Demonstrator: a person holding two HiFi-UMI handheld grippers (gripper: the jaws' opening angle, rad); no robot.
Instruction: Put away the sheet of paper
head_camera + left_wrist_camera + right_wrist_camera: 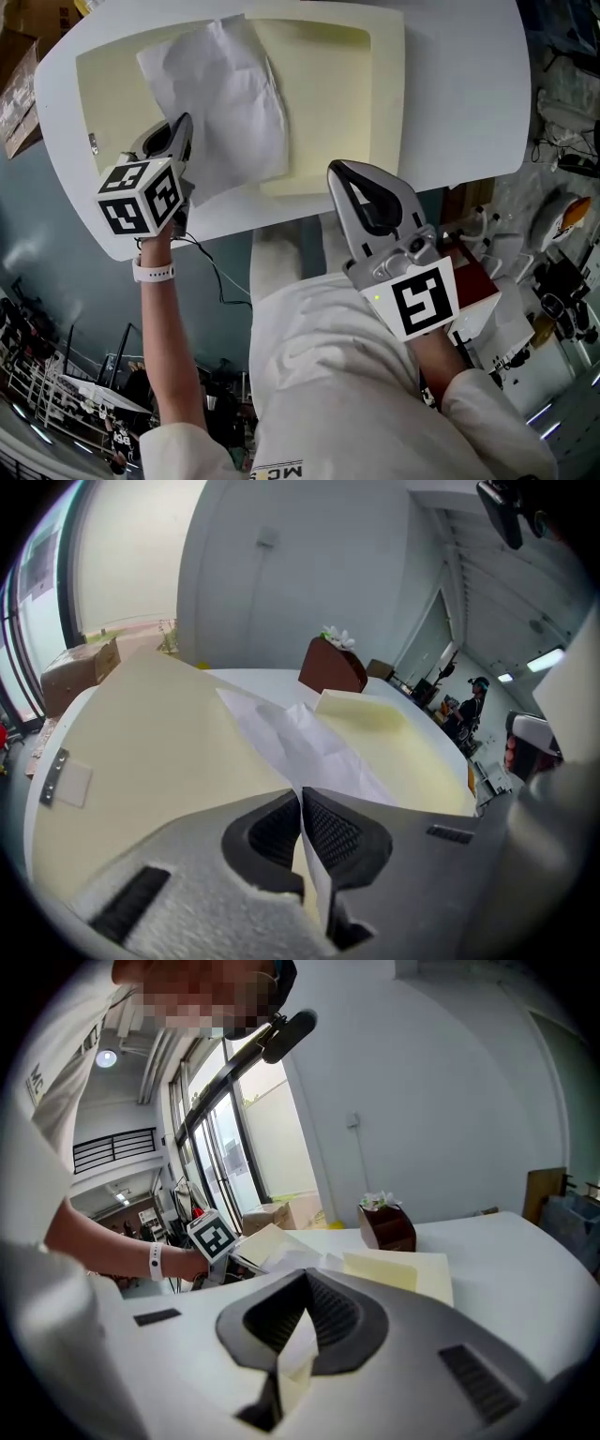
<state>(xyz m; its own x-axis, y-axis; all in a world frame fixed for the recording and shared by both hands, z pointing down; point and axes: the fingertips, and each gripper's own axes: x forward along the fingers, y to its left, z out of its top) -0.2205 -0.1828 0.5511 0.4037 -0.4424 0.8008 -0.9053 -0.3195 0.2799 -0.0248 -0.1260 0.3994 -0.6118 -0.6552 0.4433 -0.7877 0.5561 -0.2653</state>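
A crumpled white sheet of paper (225, 103) lies across an open cream folder (328, 94) on the white table (459, 94). My left gripper (186, 127) is shut on the sheet's near left corner. In the left gripper view the paper (309, 747) runs straight into the closed tips of that gripper (300, 794), above the folder's left half (159, 752). My right gripper (339, 173) hovers at the table's near edge by the folder's right half. Its tips meet in the right gripper view (305, 1279) and I see nothing held. That view also shows the folder (412, 1274).
A brown desk holder with a white tuft (333, 666) stands at the table's far side, also in the right gripper view (386, 1224). A cardboard box (80, 672) sits beyond the table's left end. Cluttered equipment (562, 225) is off to the right.
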